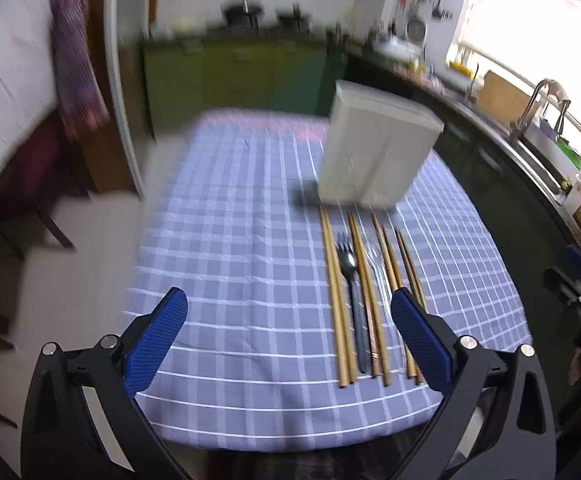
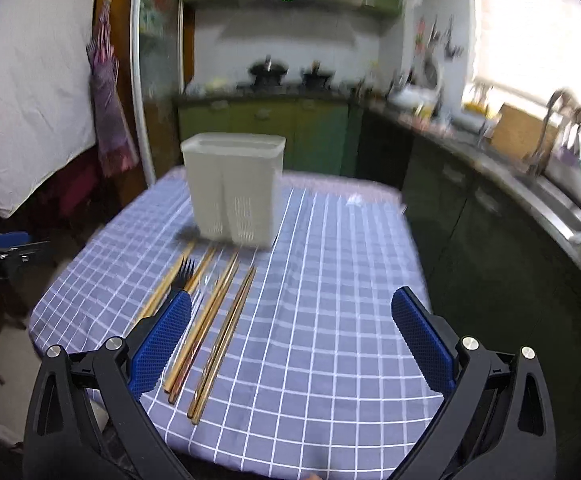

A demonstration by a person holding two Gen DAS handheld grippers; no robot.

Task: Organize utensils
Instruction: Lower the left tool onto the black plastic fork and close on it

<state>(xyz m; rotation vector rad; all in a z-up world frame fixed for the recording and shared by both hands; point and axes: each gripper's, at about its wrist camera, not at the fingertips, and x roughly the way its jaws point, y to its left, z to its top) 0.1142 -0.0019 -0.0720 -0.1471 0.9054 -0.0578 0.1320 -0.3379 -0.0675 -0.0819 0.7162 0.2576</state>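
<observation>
Left wrist view: left gripper spread wide, nothing between its blue textured pads. It hangs above the near edge of the table with the blue-and-white checked cloth. Utensils lie in a row on the cloth ahead and to the right: several pairs of long tan wooden chopsticks, a dark plastic fork among them, tines pointing away, and something clear or silvery beside it that is too blurred to name. Just beyond their far tips stands the pale grey-white plastic utensil holder, upright, with a vertical divider line on its front. The frame is smeared, so fine contact is hard to judge. The right-hand pad overlaps the rightmost chopsticks in the image, but I read it as above them, not touching.

Right wrist view: right gripper also wide apart and empty. The row sits to its left: chopsticks, fork partly hidden behind the left pad. Holder stands just past the row; slotted drain holes low on its front, top open, looks empty from here.

Judgement: nothing sorted yet; this is the approach to the first pick. Next move calls for dropping one gripper onto a single chopstick pair or the fork, closing across the shaft, lifting, tipping it upright and lowering it into a holder compartment.
</observation>
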